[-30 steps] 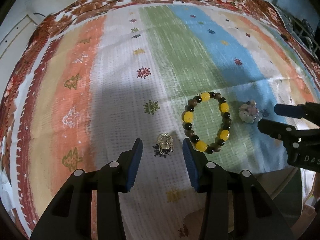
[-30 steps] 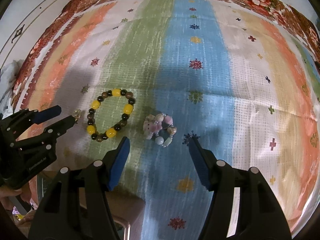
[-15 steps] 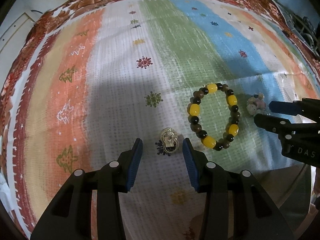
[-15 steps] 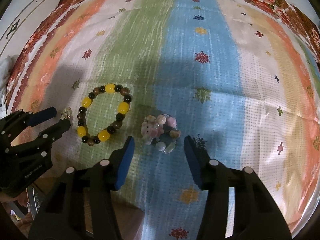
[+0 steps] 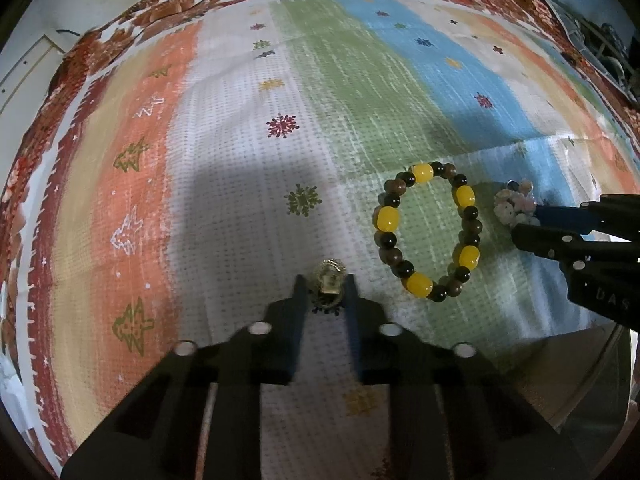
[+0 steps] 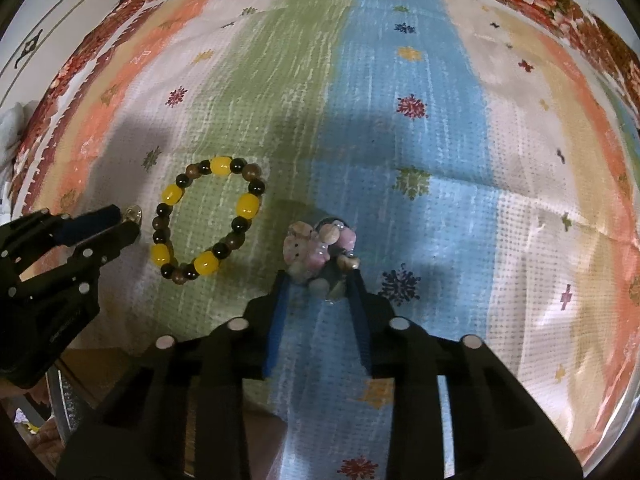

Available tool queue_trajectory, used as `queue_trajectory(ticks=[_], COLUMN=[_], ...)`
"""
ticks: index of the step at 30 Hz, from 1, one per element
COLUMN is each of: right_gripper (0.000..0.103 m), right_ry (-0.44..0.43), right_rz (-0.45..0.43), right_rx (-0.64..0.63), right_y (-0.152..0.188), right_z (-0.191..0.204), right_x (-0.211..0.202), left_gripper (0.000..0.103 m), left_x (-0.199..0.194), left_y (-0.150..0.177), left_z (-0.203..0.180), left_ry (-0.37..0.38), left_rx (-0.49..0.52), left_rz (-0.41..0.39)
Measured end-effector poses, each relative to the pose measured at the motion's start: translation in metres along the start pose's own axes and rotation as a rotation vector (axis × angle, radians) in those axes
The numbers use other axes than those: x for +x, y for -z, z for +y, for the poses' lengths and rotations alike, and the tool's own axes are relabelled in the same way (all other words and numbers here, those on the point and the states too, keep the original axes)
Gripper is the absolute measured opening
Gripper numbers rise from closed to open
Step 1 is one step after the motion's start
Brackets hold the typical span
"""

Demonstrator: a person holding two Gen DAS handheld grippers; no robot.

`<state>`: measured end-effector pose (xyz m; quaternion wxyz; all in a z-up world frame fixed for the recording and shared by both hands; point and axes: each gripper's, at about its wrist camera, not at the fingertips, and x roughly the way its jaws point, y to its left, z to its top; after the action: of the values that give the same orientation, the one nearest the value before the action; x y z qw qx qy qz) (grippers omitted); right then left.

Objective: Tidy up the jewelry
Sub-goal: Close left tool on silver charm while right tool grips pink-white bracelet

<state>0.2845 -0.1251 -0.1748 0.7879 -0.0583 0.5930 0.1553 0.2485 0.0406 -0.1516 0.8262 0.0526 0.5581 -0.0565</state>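
Observation:
A small gold ring (image 5: 329,285) lies on the striped cloth between the fingertips of my left gripper (image 5: 325,290), whose jaws have closed onto its sides. A pink and white charm bracelet (image 6: 320,254) lies on the blue stripe, and my right gripper (image 6: 319,282) has its jaws closed against its near part. A yellow, black and brown bead bracelet (image 5: 427,236) lies flat between the two grippers, untouched; it also shows in the right wrist view (image 6: 206,220). The ring also shows in the right wrist view (image 6: 133,213).
The striped cloth (image 5: 248,128) with a red floral border covers the table. The table's near edge and a brown surface (image 5: 560,364) show below the right gripper. Dark clutter (image 5: 604,44) sits at the far right edge.
Both grippers moved forward and down and narrowed their jaws: the left one onto the ring, the right one onto the pink charm bracelet. The bead bracelet has not moved.

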Motion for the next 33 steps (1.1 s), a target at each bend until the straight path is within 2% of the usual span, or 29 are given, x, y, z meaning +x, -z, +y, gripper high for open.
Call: queue_trajectory(ticks=[3, 4, 6, 21, 33], right_gripper=[0.012, 0.012, 0.012, 0.012, 0.012], right_ry=[-0.046, -0.059, -0.063, -0.12, -0.123], right_rz=[0.003, 0.0, -0.008, -0.052, -0.094], right_rx=[0.04, 0.049, 0.05, 0.088, 0.076], right_y=[-0.001, -0.001, -0.001, -0.002, -0.007], right_z=[-0.007, -0.008, -0.01, -0.019, -0.013], right_x=[-0.002, -0.004, -0.007, -0.03, -0.047], left_gripper=[0.013, 0.009, 0.008, 0.008, 0.008], left_x=[-0.002, -0.003, -0.006, -0.016, -0.027], left_y=[0.0, 0.0, 0.0, -0.003, -0.005], left_z=[0.001, 0.001, 0.002, 0.011, 0.011], left_ry=[0.006, 0.007, 0.009, 0.026, 0.053], left_rx=[-0.005, -0.007, -0.012, -0.046, -0.052], left_rz=[-0.005, -0.008, -0.017, -0.047, -0.069])
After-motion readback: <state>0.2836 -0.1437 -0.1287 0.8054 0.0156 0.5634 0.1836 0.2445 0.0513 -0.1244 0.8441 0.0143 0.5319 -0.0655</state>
